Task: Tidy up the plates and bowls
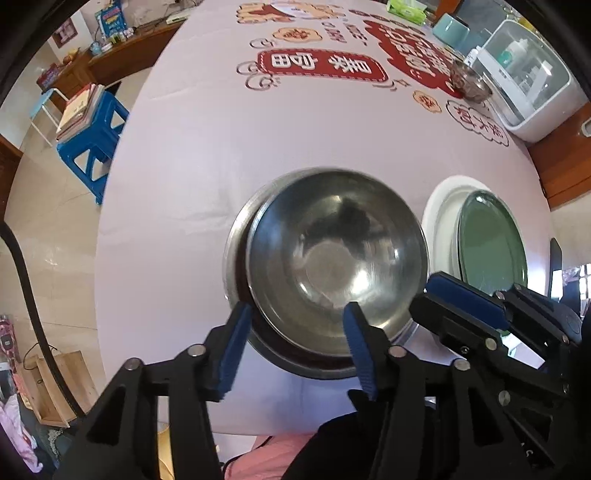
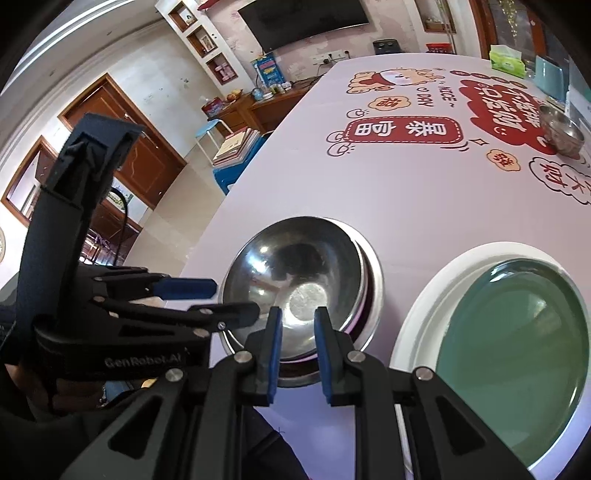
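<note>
steel bowls [image 1: 332,254]: 3, two nested | plates [image 2: 513,343]: 2, apparently stacked

Pale desk [image 1: 177,192] under a cloth printed with red cartoon signs; stacked steel bowls [image 1: 336,258] near the front edge, green plate [image 1: 491,240] on a white plate [image 1: 439,206] beside them, small steel bowl [image 1: 471,82] and clear-lidded white box [image 1: 532,74] farther back.

A black TV [image 2: 303,20] hangs on the pale wall. Brown wooden doors [image 2: 122,140] stand by a shiny tile floor [image 1: 55,229]. Books sit on a blue stool [image 1: 94,147].
</note>
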